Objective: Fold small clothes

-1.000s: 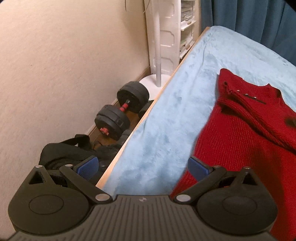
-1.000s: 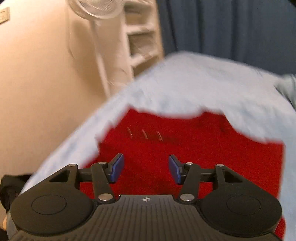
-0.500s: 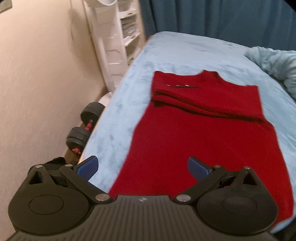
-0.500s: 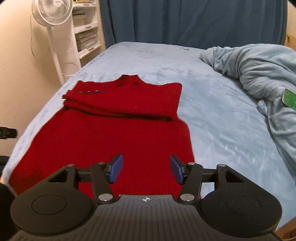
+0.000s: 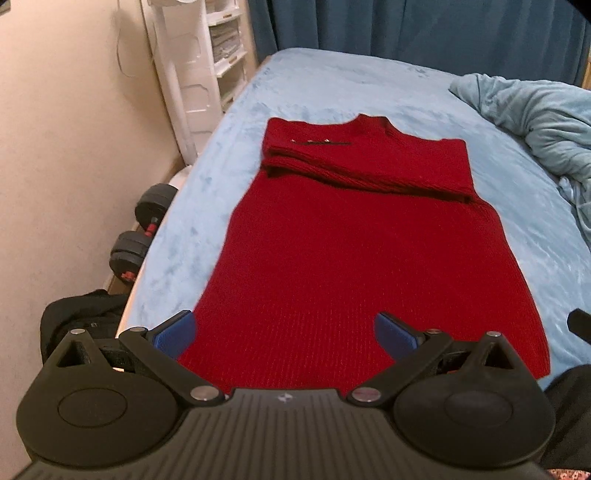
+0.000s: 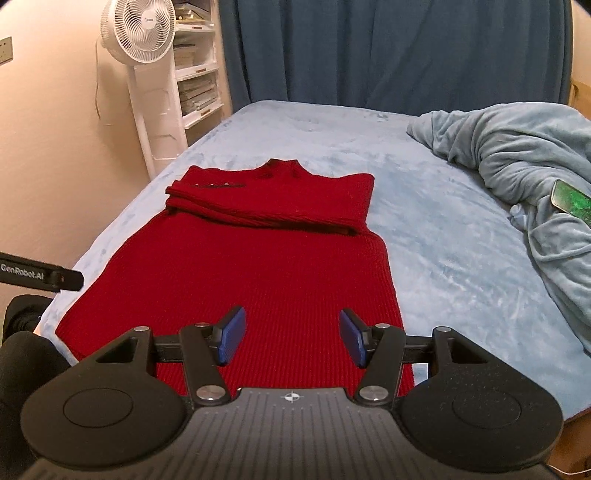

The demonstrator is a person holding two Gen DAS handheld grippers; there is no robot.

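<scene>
Since half a second ago both views have drawn back slightly and steadied over the near hem of the red sweater [image 5: 362, 251]. The left gripper [image 5: 284, 334] hangs with its blue pads wide apart, holding nothing; the right gripper [image 6: 290, 339] likewise stands parted and empty above the hem. The sweater lies flat on the light blue bed [image 6: 443, 236], its sleeves folded across the chest, collar farthest away. Bare bedding runs along both its sides. At right a rumpled blanket [image 6: 524, 162] crowds the bed's edge. Left, below the mattress edge, lie dumbbells [image 5: 142, 236] and a black bag [image 5: 79, 314]. Beyond stand a fan [image 6: 138, 29], white shelves [image 6: 197, 88] and a dark curtain [image 6: 388, 55].
</scene>
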